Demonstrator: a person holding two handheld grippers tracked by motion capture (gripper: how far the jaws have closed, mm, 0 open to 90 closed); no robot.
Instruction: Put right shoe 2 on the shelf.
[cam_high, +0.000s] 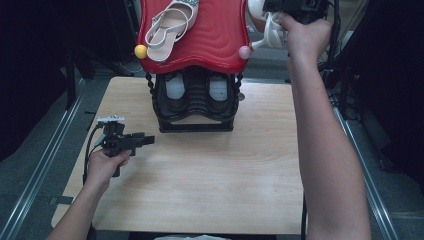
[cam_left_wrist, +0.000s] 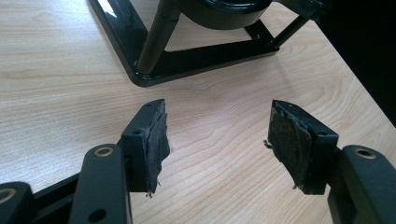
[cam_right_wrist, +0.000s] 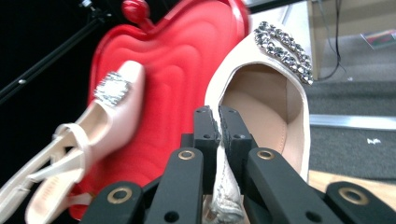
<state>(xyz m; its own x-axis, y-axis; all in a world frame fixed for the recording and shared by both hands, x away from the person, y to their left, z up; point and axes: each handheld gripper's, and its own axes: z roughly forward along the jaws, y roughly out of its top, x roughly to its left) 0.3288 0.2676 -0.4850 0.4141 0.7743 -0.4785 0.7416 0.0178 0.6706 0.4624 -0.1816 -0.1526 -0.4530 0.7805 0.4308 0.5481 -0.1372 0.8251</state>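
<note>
A red shelf (cam_high: 210, 35) tops a black shoe rack (cam_high: 196, 102) at the table's far edge. One beige slingback shoe (cam_high: 170, 25) with a jewelled buckle lies on its left half, also visible as shoe (cam_right_wrist: 88, 135) on the red shelf (cam_right_wrist: 168, 79). My right gripper (cam_right_wrist: 218, 116) is shut on the side edge of the matching shoe (cam_right_wrist: 275, 102), held in the air past the shelf's right corner as shoe (cam_high: 267, 27). My left gripper (cam_high: 150, 140) hovers low over the table, left of the rack base, open with nothing between its pads (cam_left_wrist: 156, 140).
Two dark shoes with white insoles (cam_high: 176, 87) sit on the rack's lower tier. The black rack base (cam_left_wrist: 196, 60) lies just beyond my left gripper. The wooden table (cam_high: 210, 185) spreads in front of the rack. Metal rails run along both sides of the table.
</note>
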